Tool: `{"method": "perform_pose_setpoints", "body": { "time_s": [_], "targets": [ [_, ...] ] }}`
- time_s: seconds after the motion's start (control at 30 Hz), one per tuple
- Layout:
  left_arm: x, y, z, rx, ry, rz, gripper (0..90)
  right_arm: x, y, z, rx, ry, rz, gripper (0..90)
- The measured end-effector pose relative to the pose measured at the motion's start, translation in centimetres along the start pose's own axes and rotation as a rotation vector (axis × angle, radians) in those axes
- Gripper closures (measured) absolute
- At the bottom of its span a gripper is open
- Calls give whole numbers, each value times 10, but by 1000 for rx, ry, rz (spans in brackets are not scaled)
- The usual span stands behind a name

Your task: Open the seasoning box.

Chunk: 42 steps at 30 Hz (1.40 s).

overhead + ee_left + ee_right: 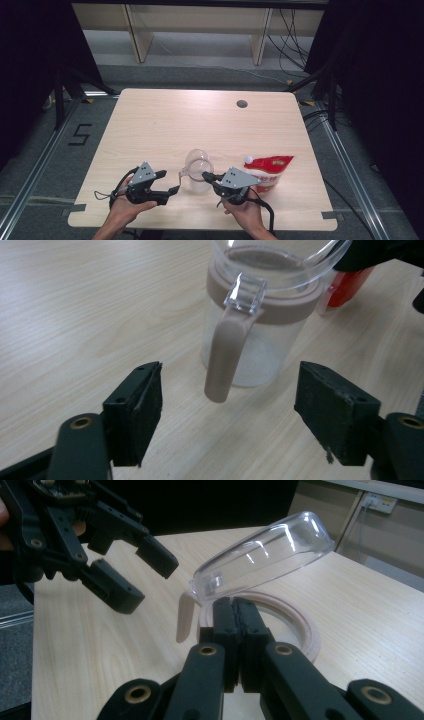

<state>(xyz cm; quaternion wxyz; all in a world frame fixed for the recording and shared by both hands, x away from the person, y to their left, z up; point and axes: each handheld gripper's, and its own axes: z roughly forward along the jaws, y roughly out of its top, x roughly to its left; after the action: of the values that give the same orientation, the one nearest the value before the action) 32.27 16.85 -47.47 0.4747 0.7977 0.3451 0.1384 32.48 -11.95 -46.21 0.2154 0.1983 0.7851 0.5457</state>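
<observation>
A clear pitcher (196, 167) with a beige collar and handle stands near the table's front edge. Its clear lid (265, 555) is tilted up and open. My left gripper (171, 181) is open just left of the pitcher. In the left gripper view its jaws (230, 377) stand wide, with the beige handle (226, 357) ahead of the gap and nothing touching the pads. My right gripper (205, 176) is shut, and its tips (235, 604) rest at the beige rim (300, 625) under the lid. I cannot tell whether they pinch the rim.
A red and white pouch (267, 170) lies right of the pitcher, behind my right gripper, and shows red past the pitcher (350, 285). The wooden table (200, 120) has a round cable hole (242, 104) at the back. Shelving stands beyond the table.
</observation>
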Motion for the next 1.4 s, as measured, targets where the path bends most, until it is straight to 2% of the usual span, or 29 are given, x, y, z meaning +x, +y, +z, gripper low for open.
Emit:
{"method": "perform_pose_setpoints", "body": {
  "time_s": [0.03, 0.07, 0.13, 0.2, 0.27, 0.3, 0.37, 0.43, 0.47, 0.63, 0.7, 0.73, 0.8, 0.83, 0.87, 0.9, 0.93, 1.03, 1.07, 1.1, 1.13, 1.17, 1.27, 1.3, 1.33, 1.4],
  "targets": [
    [0, -1, -1, 15, 9, 3, 245, 1, 1, 0, 7, 3, 1, 892],
    [0, -7, 0, 10, 18, 7, 219, 1, 3, 1, 2, 28, 9, 892],
    [0, -10, 1, 13, 16, 2, 214, 3, 3, 1, 4, 13, 9, 892],
    [0, -14, -1, 37, 29, -2, 177, 4, 5, 2, -1, 27, -11, 892],
    [0, -16, 0, 37, 31, 2, 166, 5, 6, 3, -8, 33, -2, 891],
    [0, -17, 0, 41, 33, 9, 163, 6, 7, 3, -7, 21, 7, 891],
    [0, -19, 1, 43, 42, 13, 162, 7, 8, 3, -6, 35, 3, 891],
    [2, -20, 1, 46, 44, 25, 162, 6, 9, 3, -15, 37, -22, 891],
    [2, -20, 1, 37, 50, 2, 161, 7, 10, 3, -11, 48, -22, 890],
    [3, -21, 1, 41, 56, 15, 161, 8, 10, 5, -17, 50, -35, 890],
    [3, -21, 2, 30, 53, 17, 161, 10, 11, 5, -7, 48, -19, 890],
    [3, -21, 1, 49, 50, 26, 162, 10, 11, 7, -14, 49, -36, 888],
    [4, -21, 0, 63, 42, 41, 162, 11, 12, 8, -22, 55, -34, 888],
    [3, -21, 2, 49, 46, 22, 162, 14, 12, 8, -21, 51, -21, 888],
    [2, -21, 2, 45, 41, 9, 162, 14, 13, 10, -29, 47, -40, 885],
    [2, -21, 2, 45, 41, 9, 162, 16, 14, 11, -29, 52, -25, 885],
    [1, -22, 3, 35, 41, -2, 162, 16, 14, 11, -18, 62, -41, 885],
    [1, -22, 3, 41, 41, 7, 163, 18, 15, 14, -31, 67, -64, 882],
    [1, -22, 3, 40, 40, 9, 163, 18, 15, 14, -31, 67, -64, 882],
    [2, -22, 3, 40, 42, 17, 163, 20, 14, 13, -21, 78, -32, 881],
    [2, -22, 3, 47, 37, 27, 163, 20, 14, 13, -16, 73, -24, 879],
    [2, -22, 3, 46, 37, 27, 164, 19, 14, 14, -32, 62, -56, 878],
    [2, -22, 3, 37, 37, 14, 164, 17, 14, 12, -31, 86, -42, 869],
    [2, -23, 4, 37, 38, 4, 165, 17, 14, 10, -11, 77, -33, 864],
    [2, -23, 3, 44, 38, 6, 166, 15, 14, 10, -21, 76, -48, 858],
    [2, -23, 3, 43, 41, 8, 166, 16, 14, 7, -15, 84, -23, 843]
  ]
}}
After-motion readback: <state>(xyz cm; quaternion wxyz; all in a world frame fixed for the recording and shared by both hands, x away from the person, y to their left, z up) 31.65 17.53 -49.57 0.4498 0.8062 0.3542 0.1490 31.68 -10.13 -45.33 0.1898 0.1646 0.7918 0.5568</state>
